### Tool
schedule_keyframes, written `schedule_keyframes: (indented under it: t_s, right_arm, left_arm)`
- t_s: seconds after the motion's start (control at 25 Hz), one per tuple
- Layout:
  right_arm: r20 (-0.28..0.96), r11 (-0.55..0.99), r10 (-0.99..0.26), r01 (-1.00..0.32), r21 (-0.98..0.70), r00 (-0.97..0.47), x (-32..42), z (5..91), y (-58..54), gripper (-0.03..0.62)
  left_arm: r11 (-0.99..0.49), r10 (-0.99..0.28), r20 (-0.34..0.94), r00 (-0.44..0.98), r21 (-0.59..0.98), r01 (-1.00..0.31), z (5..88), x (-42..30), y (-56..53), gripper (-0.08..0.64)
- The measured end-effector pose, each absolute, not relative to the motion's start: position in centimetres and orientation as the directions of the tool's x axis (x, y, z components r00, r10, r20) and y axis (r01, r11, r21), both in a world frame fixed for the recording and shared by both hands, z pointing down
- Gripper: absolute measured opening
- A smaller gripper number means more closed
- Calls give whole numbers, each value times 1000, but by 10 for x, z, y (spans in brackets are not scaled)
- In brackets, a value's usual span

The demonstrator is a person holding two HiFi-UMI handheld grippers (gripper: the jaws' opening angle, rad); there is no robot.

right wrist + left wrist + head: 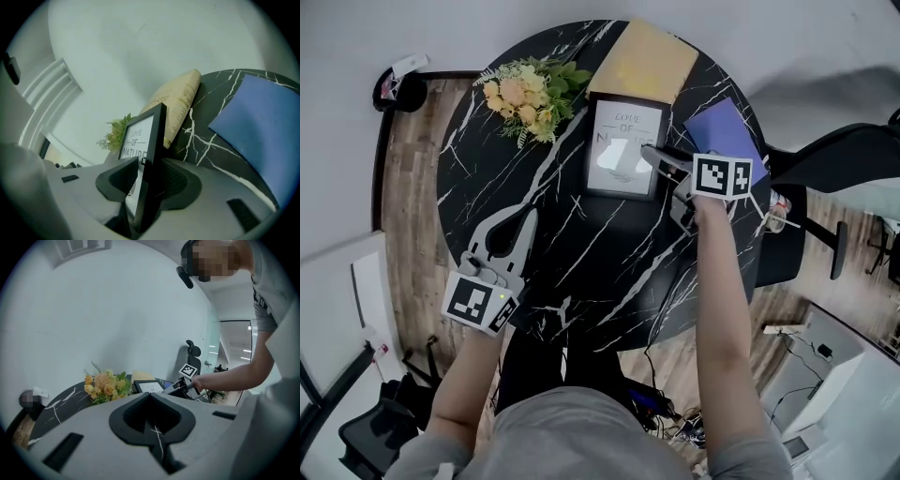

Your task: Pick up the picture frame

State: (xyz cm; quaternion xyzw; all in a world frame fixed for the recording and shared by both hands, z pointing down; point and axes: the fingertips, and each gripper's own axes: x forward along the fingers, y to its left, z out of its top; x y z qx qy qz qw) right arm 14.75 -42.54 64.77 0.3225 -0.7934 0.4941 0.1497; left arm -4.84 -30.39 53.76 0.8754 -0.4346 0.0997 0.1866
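Note:
The black picture frame [623, 147] with a white print lies at the back of the round black marble table [581, 281]. My right gripper [654, 156] reaches in from the right, and its jaws close over the frame's right edge. In the right gripper view the frame [138, 136] stands edge-on between the two pads of that gripper [149, 165], which press on its front and back. My left gripper [523, 214] rests low at the table's front left, jaws shut with nothing in them, well apart from the frame [149, 386].
A bunch of yellow flowers [530, 97] lies left of the frame. A tan cushion [647, 61] sits behind it, a blue sheet [724, 127] to its right. An office chair [844, 155] stands beyond the table's right edge.

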Motion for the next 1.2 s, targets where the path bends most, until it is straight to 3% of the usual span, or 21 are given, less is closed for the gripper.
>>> schedule_keyframes:
  t_s: [0.56, 0.88, 0.96, 1.08, 1.2]
  right_arm:
    - [410, 274, -437, -553, -787, -801, 149, 636, -425, 112]
    - [440, 178, -489, -580, -795, -753, 163, 643, -417, 101]
    - [404, 190, -496, -550, -814, -769, 159, 635, -415, 98]
    - [246, 247, -497, -408, -879, -832, 139, 611, -416, 95]
    - [276, 242, -511, -444, -863, -814, 144, 612, -414, 92]
  left_arm:
    - [-560, -726, 324, 607, 232, -795, 527, -52, -306, 7]
    - [-561, -729, 321, 605, 226, -796, 518, -55, -303, 6]
    - [-562, -731, 314, 605, 226, -796, 513, -55, -303, 6]
    - [-563, -736, 303, 605, 222, -796, 507, -55, -302, 6]
    - [-567, -735, 300, 608, 219, -794, 501, -53, -300, 7]
